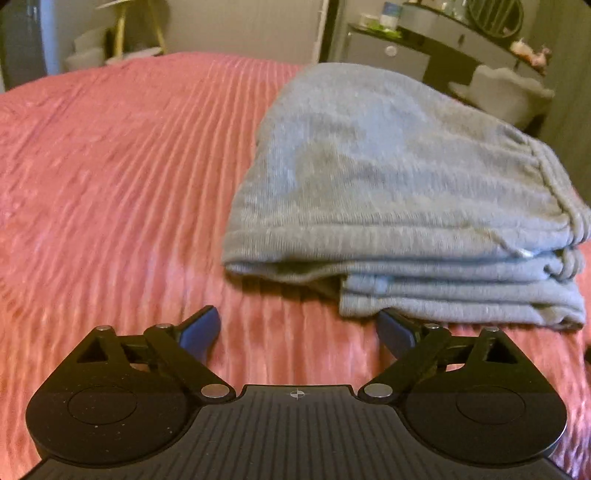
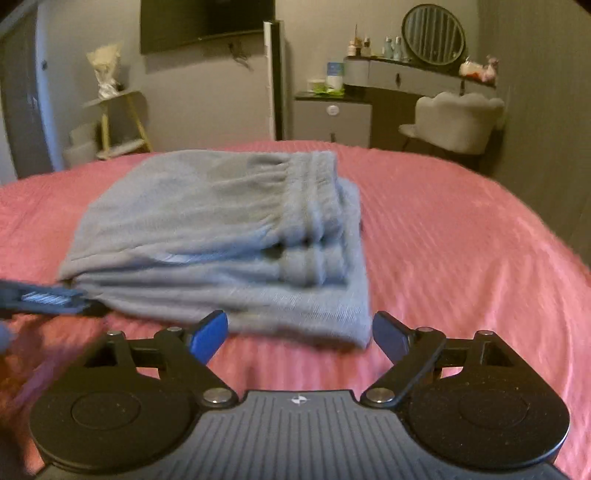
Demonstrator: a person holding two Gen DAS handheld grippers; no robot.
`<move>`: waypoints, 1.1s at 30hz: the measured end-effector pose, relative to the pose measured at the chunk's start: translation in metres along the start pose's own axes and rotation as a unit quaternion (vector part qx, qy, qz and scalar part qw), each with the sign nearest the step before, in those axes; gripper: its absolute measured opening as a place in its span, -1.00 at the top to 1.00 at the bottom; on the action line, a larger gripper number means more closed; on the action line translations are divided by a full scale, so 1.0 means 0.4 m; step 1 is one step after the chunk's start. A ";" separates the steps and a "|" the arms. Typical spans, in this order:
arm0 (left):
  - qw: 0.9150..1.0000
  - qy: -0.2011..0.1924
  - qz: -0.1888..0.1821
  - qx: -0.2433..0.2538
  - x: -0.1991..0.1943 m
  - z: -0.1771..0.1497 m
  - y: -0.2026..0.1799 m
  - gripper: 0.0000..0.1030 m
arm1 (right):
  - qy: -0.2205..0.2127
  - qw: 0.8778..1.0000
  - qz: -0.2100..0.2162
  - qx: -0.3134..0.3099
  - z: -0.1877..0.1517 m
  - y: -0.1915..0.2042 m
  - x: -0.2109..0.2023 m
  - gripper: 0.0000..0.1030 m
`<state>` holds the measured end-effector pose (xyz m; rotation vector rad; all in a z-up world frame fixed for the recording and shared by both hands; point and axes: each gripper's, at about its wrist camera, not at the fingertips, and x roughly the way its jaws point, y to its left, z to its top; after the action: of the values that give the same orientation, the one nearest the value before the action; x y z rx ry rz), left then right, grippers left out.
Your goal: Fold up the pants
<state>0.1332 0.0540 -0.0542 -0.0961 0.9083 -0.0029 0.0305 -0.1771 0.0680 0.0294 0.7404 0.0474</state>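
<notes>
Grey-blue pants [image 1: 388, 184] lie folded into a thick stack on the pink bedspread [image 1: 110, 184]. In the right wrist view the pants [image 2: 221, 229] show their elastic waistband on top at the right. My left gripper [image 1: 299, 328] is open and empty, just in front of the stack's near left corner. My right gripper [image 2: 299, 328] is open and empty, just in front of the stack's near right corner. The left gripper's fingers [image 2: 48, 297] show at the left edge of the right wrist view, beside the stack.
A dresser with a round mirror [image 2: 432, 35] and a pale chair [image 2: 458, 122] stand beyond the bed at the right. A small yellow-legged table [image 2: 118, 118] stands at the back left. A dark screen [image 2: 207, 22] hangs on the wall.
</notes>
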 end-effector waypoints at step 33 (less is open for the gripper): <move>0.996 -0.011 -0.046 0.074 -0.287 -0.166 -0.112 -0.99 | 0.185 0.979 -0.072 -0.044 -0.119 0.170 -0.111 -0.68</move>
<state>0.0118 0.0089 -0.0006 0.0002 0.8777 -0.1549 -0.0364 -0.1112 0.0658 -0.1211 1.1102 -0.0538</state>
